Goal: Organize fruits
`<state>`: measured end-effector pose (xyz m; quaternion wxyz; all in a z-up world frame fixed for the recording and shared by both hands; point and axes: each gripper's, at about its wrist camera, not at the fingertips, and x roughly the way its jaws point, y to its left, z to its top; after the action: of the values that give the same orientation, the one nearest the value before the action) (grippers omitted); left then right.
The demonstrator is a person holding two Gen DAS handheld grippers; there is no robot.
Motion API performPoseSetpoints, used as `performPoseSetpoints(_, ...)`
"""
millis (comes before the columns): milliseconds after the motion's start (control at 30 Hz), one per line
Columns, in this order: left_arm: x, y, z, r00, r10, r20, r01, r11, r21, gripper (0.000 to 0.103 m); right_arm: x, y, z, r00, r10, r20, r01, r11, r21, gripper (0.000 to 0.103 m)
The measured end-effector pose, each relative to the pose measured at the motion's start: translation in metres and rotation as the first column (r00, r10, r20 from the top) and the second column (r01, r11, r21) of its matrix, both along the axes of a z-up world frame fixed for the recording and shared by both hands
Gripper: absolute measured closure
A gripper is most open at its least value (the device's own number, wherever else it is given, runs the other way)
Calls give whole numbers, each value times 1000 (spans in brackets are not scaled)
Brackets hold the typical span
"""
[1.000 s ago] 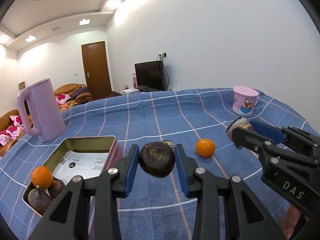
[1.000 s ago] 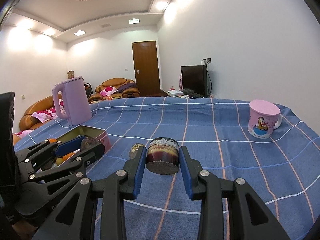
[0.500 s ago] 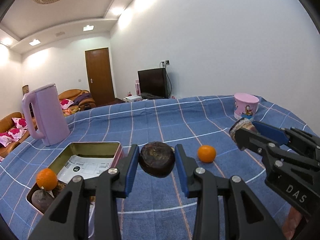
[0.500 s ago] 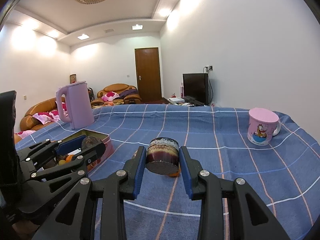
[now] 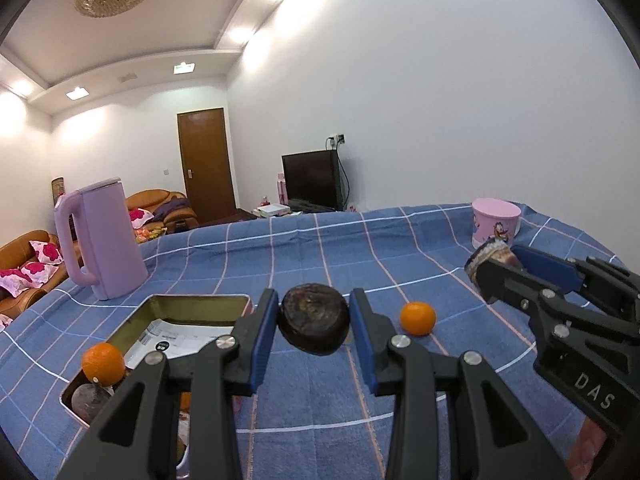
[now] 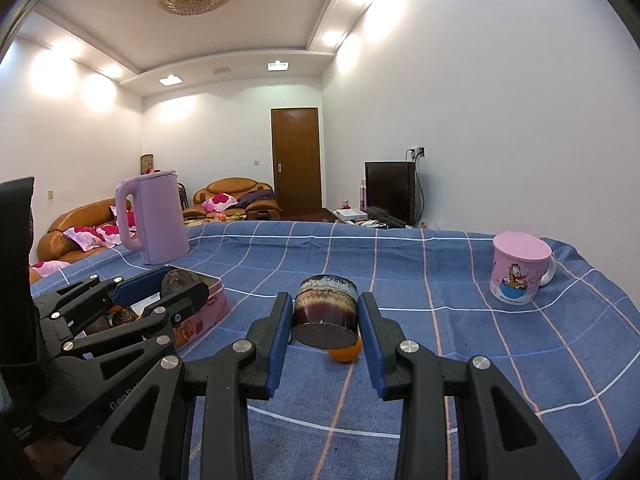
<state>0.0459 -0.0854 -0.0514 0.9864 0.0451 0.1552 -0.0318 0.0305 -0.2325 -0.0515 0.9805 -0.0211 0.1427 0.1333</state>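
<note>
On cloth [image 5: 304,248]: one orange [image 5: 417,318].

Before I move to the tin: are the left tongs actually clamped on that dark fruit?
Touching. The left wrist view shows both blue pads of the left tongs pressed against the sides of the dark fruit, which hangs clear above the blue cloth.

2 low forward views, shared tablecloth [image 5: 360,248]

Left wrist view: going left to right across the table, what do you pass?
Purple kettle → open tin → dark fruit in the left gripper → loose orange → pink cup
</note>
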Motion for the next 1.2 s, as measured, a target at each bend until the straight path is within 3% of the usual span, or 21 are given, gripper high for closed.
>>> performPoseSetpoints(433, 10, 24, 0, 999, 45, -29, -45, 999, 1, 65, 13, 29, 4, 998, 64, -24, -65, 998, -13, 67)
performPoseSetpoints(1200, 21, 101, 1, 983, 163, -87, -167, 985, -41, 65, 35, 101, 5, 982, 182, -54, -185, 981, -53, 67)
